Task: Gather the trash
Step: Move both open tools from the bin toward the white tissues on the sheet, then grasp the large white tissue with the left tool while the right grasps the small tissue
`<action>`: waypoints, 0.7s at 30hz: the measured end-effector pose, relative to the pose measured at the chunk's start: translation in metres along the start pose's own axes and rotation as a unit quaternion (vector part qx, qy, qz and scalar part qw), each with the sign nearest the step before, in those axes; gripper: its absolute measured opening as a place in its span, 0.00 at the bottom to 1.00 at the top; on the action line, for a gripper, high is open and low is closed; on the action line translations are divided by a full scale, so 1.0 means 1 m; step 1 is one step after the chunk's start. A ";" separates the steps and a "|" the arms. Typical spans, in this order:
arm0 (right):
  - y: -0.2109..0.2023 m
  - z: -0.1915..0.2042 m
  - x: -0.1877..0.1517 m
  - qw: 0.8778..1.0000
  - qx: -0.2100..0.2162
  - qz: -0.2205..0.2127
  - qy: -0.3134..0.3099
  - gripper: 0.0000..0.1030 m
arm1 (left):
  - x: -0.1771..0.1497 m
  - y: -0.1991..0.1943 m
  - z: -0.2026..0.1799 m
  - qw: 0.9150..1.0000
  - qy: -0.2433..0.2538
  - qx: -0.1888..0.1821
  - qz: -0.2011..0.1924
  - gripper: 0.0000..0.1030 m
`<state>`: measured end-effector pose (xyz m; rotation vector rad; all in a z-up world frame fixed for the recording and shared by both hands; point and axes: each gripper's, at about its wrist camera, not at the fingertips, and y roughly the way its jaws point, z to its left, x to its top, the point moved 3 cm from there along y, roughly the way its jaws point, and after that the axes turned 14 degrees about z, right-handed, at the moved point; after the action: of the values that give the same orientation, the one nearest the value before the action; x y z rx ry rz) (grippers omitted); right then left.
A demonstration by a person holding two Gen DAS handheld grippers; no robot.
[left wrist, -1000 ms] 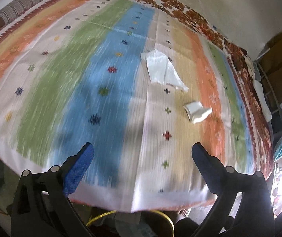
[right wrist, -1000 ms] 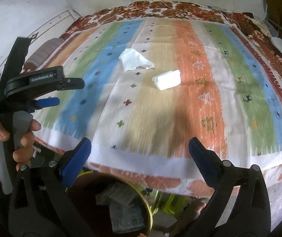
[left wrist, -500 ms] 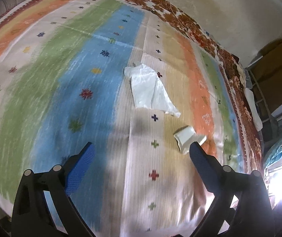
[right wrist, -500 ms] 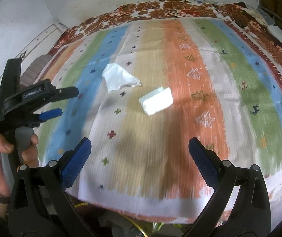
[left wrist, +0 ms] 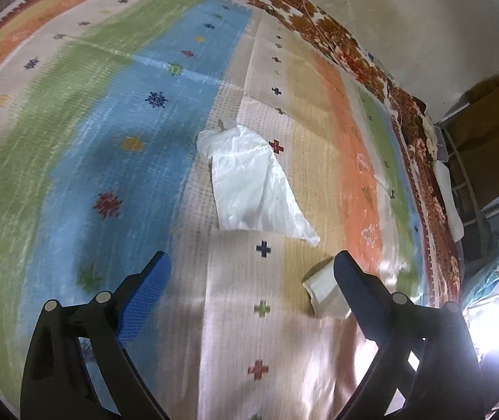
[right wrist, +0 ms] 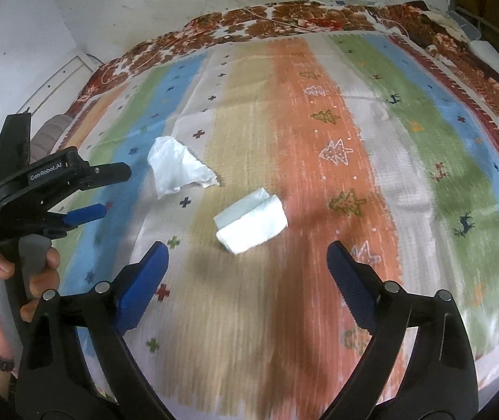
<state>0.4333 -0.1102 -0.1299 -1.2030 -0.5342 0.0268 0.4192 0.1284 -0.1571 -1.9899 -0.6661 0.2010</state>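
I see the striped bed cover (right wrist: 319,161) filling both views. On it lie a crumpled white tissue (left wrist: 252,182), and just beside it a folded white paper wad (right wrist: 249,224). My left gripper (left wrist: 252,280) and right gripper (right wrist: 246,266) have just been closing slightly yet stand spread, nothing between them.

Both wrist cameras look forward and steeply down along their blue-padded fingers, close above a striped bedspread (left wrist: 116,133). Left view faces the crumpled white wrapper (left wrist: 249,182); right view faces the folded tissue (right wrist: 251,222). Both views share these two pieces. Right view also takes in the left gripper (right wrist: 109,192) at its left edge.
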 end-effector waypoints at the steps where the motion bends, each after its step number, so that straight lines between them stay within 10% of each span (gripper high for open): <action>1: 0.005 -0.001 0.004 1.000 0.008 0.005 0.003 0.79 | 0.003 0.005 0.000 1.000 0.001 0.001 0.003 0.87; 13: 0.045 -0.001 0.033 0.999 0.018 0.032 0.012 0.41 | 0.033 0.054 -0.023 0.999 0.037 -0.001 0.006 0.76; 21: 0.054 0.002 0.030 0.999 0.006 0.050 -0.003 0.01 | 0.030 0.076 -0.034 0.994 0.101 0.030 0.012 0.30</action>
<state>0.4727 -0.0792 -0.1660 -1.2167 -0.4792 0.1184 0.4867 0.0910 -0.2010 -1.9305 -0.5013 0.0313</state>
